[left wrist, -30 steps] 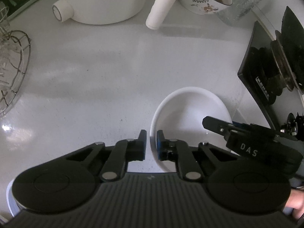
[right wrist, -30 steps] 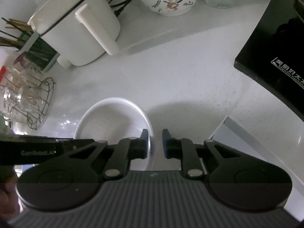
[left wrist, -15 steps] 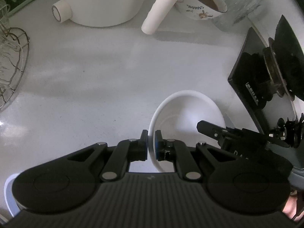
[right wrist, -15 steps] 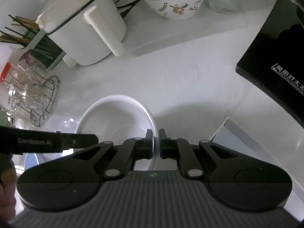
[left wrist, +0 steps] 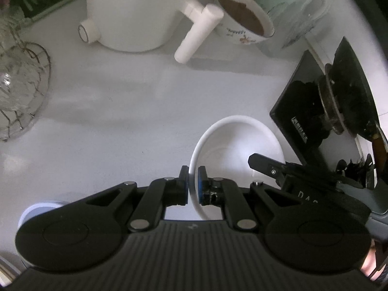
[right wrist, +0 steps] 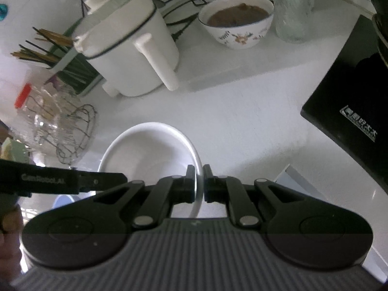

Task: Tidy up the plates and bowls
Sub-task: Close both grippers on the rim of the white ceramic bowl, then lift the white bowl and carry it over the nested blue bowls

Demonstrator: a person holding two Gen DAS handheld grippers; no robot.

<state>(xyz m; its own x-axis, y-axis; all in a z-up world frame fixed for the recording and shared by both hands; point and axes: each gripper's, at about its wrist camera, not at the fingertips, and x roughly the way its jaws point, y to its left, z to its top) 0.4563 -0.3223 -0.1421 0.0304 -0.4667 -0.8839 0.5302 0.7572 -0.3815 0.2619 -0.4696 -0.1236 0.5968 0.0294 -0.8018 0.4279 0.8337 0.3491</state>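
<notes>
You have the white bowl (left wrist: 238, 145) pinched from both sides: the left gripper (left wrist: 193, 184) has its fingers clenched on the rim at the lower centre of the left wrist view, and the right gripper (right wrist: 198, 184) has its fingers clenched on the opposite rim at the lower centre of the right wrist view. The bowl sits in the middle-right of the left view, just in front of the black cooktop (left wrist: 303, 121), and you cannot tell for sure from these pictures whether its foot rests on the desk (left wrist: 121, 111) or hangs just above it. Judge it as glazed ceramic: stiff, moderately heavy for a rim grip, slick under the pads, and likely to chip if it knocks something hard. The rim is thin, so hold it deep between the pads and keep both grips level, or it may pivot. The desk is white, glossy and smooth, so a bowl set down on it may slide. Room is tight: a white pot with a long handle (right wrist: 135, 55) at upper left, a patterned bowl of brown food (right wrist: 238, 21) at top centre, a wire basket of glasses (right wrist: 60, 126) at left.
</notes>
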